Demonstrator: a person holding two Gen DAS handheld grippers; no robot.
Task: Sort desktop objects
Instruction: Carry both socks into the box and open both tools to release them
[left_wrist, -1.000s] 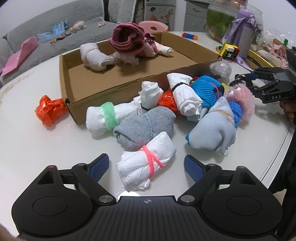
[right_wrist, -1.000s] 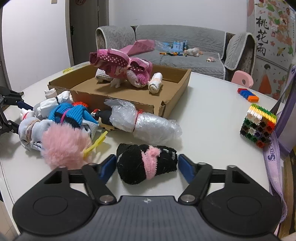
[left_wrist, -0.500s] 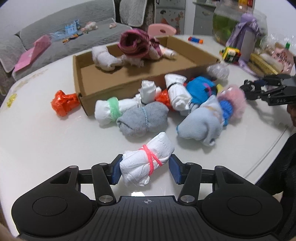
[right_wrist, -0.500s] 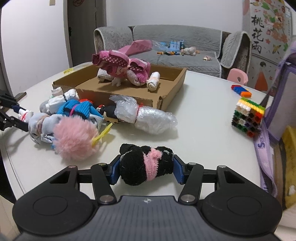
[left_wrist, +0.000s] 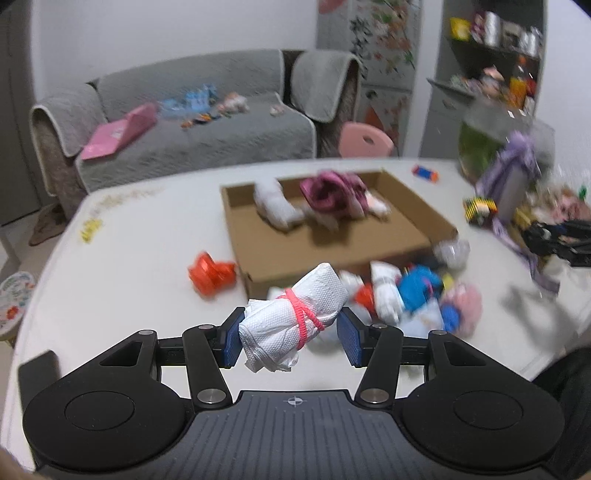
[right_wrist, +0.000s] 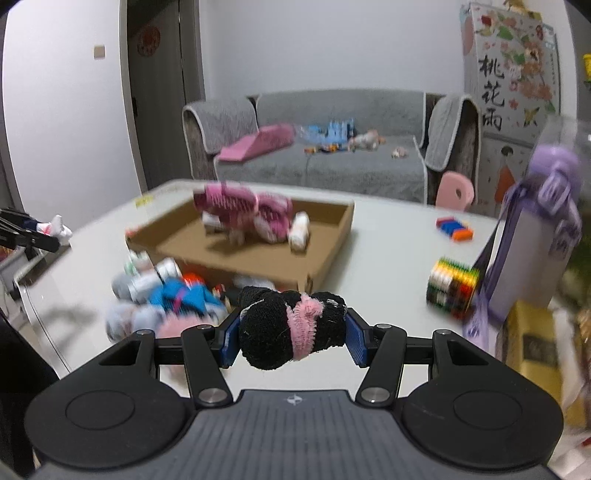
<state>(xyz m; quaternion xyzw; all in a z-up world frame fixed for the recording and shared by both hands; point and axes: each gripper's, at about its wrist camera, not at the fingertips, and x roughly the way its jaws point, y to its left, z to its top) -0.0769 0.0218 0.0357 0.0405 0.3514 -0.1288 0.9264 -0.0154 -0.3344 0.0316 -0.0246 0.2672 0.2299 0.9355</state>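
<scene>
White bundle: a roll of white embossed paper or plastic (left_wrist: 295, 314) bound with a pink elastic band (left_wrist: 301, 317); it hung clear above the surface, in front of the near wall of the box, one crumpled end drooping.
Left gripper (left_wrist: 291, 338): its jaws pinched the white bundle across its width, blue pads against both sides; a grip at the banded middle would keep the loose roll from unfurling.
Black bundle: a rolled black sock (right_wrist: 291, 328) tied with a fuzzy pink band (right_wrist: 304, 326), lifted off the surface near its front edge.
Right gripper (right_wrist: 291, 338): its jaws pinched the black sock by its two ends, the band midway between the pads.
Cardboard box (left_wrist: 417, 218): a shallow open tray towards the far side of the surface, holding a white sock roll (left_wrist: 275, 206) and a pink-magenta bundle (left_wrist: 332, 192); it was probably the sorting target, which would explain both bundles being raised to clear its wall.
Unsorted heap (left_wrist: 410, 299): blurred white, blue, red and pink fluffy bundles lay against the near wall of the box.
Orange bundle (left_wrist: 210, 275): lay alone by the left corner of the box.
Block cube (right_wrist: 452, 291): multicoloured, near the right edge beside a purple bag (right_wrist: 532, 236).
Surface (left_wrist: 140, 240): white, rounded, with a grey sofa (left_wrist: 192, 129) beyond it.
</scene>
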